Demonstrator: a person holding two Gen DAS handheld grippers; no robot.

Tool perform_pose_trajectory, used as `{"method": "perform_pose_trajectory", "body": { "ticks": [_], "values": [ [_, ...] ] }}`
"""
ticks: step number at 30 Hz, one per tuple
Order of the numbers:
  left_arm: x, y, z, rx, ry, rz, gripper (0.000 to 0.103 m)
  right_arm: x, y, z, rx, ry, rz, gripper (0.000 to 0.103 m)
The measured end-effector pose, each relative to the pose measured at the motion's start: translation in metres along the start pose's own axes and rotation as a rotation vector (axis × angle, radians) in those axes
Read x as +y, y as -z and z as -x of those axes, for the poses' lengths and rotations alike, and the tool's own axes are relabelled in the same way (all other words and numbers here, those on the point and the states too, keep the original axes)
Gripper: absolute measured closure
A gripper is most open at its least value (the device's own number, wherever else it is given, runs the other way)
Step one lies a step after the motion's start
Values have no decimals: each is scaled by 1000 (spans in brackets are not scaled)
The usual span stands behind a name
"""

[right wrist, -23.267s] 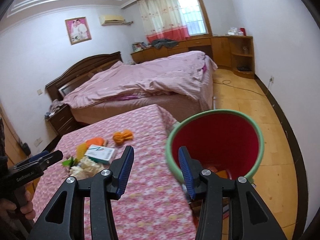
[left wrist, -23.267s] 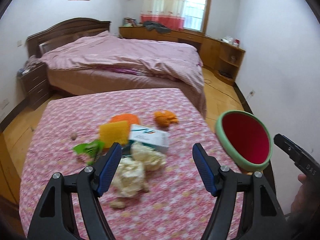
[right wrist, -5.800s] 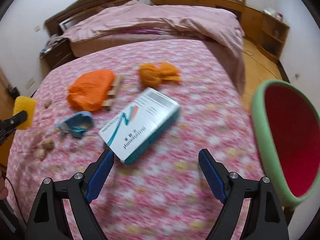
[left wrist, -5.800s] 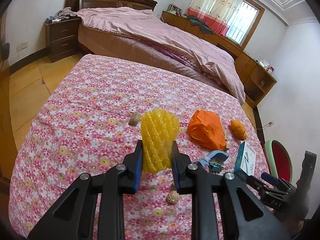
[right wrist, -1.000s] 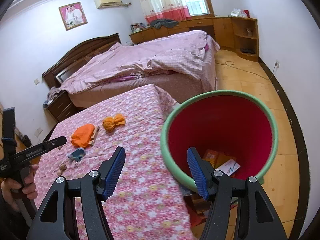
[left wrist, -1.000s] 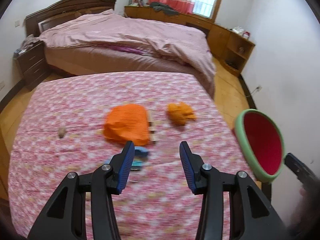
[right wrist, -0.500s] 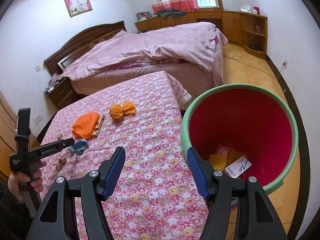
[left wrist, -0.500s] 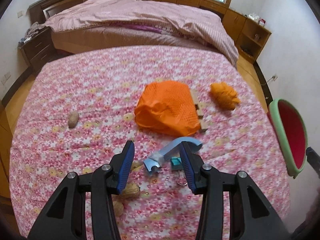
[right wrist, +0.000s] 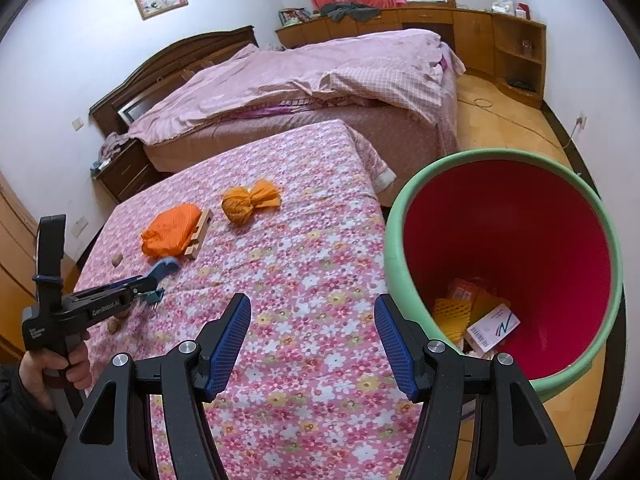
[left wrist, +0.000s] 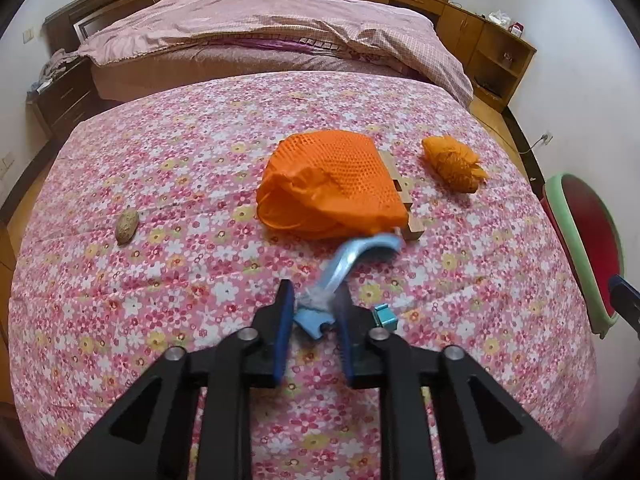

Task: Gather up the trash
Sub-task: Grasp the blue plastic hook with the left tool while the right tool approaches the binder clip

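A curved light-blue plastic piece (left wrist: 352, 256) lies on the flowered tablecloth (left wrist: 180, 280), its near end between the fingers of my left gripper (left wrist: 314, 300). The jaws are closing and the pads pinch that end; the far end is tipped up and blurred. In the right wrist view the left gripper (right wrist: 148, 282) and the blue piece (right wrist: 166, 266) show at the left. My right gripper (right wrist: 312, 320) stands open over the cloth with nothing in it, left of the red bin with a green rim (right wrist: 500, 156). A box (right wrist: 494, 326) and yellow foam lie in the bin.
An orange mesh bag (left wrist: 336, 184) rests against a wooden piece (left wrist: 404, 208), with an orange wad (left wrist: 452, 164) to the right. A nut (left wrist: 127, 226) lies at the left and a small teal block (left wrist: 385, 317) beside the right finger. Behind the table stands a bed (left wrist: 280, 28).
My left gripper came down onto the blue piece and its jaws narrowed around the near end; the piece's far end tipped up. The right gripper drifted slightly and stayed open.
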State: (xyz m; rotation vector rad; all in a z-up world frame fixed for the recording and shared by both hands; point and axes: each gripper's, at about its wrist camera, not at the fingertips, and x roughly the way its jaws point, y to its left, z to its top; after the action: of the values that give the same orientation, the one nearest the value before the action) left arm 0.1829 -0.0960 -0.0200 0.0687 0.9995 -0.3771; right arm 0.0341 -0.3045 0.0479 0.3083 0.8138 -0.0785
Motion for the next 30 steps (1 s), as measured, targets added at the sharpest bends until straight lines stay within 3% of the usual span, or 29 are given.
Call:
{"method": "perform_pose_trajectory", "body": {
  "ticks": [13,21,30],
  "values": [
    [16,15,53,-91,66,92,84,25,2,-2,11,-37,52,37],
    [48,26,85,-172,-6,200,84,56,6,-9,28,-80,98,37],
    [83,42,87,-181,-36,296,84,96,8,-27,58,-121,150,37]
  ]
}}
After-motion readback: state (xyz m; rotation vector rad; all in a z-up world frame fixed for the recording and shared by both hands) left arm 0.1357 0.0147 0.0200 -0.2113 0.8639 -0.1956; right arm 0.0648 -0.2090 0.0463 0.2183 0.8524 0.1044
